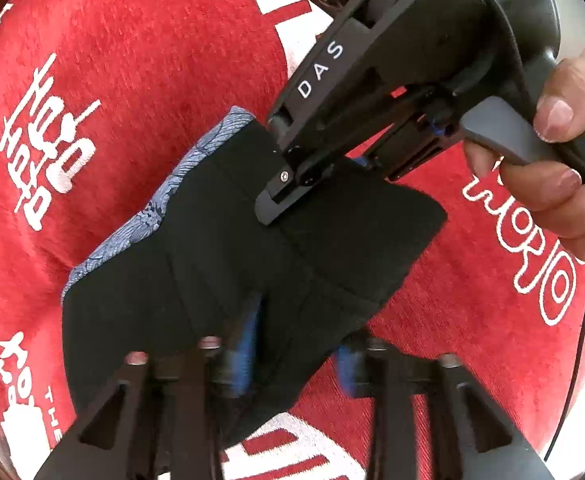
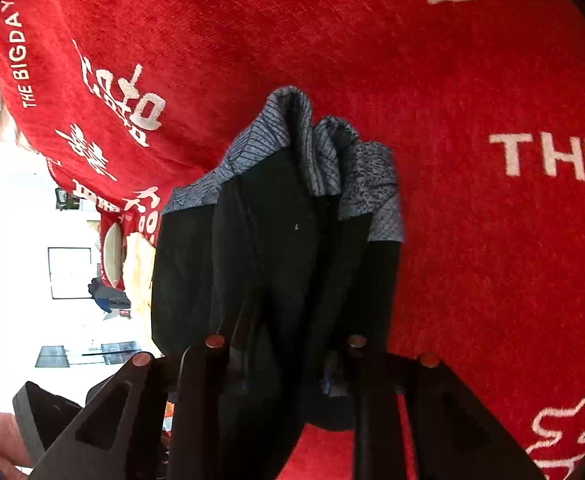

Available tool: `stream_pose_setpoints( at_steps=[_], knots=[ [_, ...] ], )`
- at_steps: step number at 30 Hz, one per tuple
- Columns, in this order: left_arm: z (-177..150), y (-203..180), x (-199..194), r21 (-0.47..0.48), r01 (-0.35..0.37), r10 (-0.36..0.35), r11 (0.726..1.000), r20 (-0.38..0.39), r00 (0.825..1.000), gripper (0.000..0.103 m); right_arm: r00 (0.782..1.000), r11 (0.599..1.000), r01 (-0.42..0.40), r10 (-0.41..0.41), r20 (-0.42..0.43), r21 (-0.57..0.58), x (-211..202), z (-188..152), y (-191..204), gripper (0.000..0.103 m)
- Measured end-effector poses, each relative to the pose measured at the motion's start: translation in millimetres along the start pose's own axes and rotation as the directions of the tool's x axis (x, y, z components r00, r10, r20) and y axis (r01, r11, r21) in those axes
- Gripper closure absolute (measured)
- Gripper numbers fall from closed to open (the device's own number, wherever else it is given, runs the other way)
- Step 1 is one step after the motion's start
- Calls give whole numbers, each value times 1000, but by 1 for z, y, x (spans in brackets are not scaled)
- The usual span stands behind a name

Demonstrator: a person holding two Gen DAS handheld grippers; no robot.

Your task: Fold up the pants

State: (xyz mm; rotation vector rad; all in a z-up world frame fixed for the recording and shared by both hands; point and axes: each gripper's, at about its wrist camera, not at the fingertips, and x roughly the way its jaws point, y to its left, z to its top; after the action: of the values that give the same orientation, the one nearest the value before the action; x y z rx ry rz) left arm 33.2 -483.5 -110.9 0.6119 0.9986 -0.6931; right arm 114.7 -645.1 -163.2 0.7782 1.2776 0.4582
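The pants (image 1: 228, 264) are black with a blue-grey patterned waistband, folded into a compact bundle on the red cloth. My left gripper (image 1: 292, 356) stands with its fingers apart at the near edge of the bundle, one blue pad (image 1: 244, 344) over the fabric, one beside it. My right gripper (image 1: 292, 192) reaches in from the top right and is shut on the far edge of the pants. In the right wrist view the pants (image 2: 284, 240) hang bunched between its fingers, and the right gripper (image 2: 288, 376) is closed on the black fabric.
A red cloth (image 1: 132, 60) with white lettering covers the surface under the pants. A hand (image 1: 564, 152) holds the right gripper's handle. In the right wrist view the cloth's edge drops off at the left to a bright room (image 2: 20, 240).
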Motion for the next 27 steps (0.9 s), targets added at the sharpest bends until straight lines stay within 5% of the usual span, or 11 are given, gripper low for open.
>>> stream_pose_setpoints(
  at_steps=[2, 6, 8, 12, 19, 25, 27],
  knots=[
    [-2, 5, -5, -44, 37, -37, 998, -13, 999, 25, 999, 999, 36, -36, -1, -15, -3, -2, 2, 71],
    [-9, 16, -19, -83, 63, -66, 995, -28, 997, 25, 988, 987, 152, -153, -6, -43, -9, -8, 14, 64],
    [-14, 27, -28, -121, 78, -83, 990, -35, 996, 25, 971, 970, 237, -237, -4, -55, -13, -14, 17, 56],
    [-20, 60, -44, -186, 50, -55, 981, -22, 998, 25, 936, 935, 351, -350, 21, -43, -29, -27, 27, 56],
    [-40, 121, -39, -348, -14, -14, 938, -77, 997, 25, 905, 913, 409, -403, 137, -13, -55, -55, 52, 85],
    [-73, 160, -17, -487, -23, -62, 873, -158, 985, 25, 905, 904, 423, -416, 90, -68, -23, -75, 64, 85],
    [-80, 160, -14, -491, -11, -77, 871, -158, 984, 25, 894, 893, 447, -443, 66, -54, -5, -80, 57, 85]
  ],
)
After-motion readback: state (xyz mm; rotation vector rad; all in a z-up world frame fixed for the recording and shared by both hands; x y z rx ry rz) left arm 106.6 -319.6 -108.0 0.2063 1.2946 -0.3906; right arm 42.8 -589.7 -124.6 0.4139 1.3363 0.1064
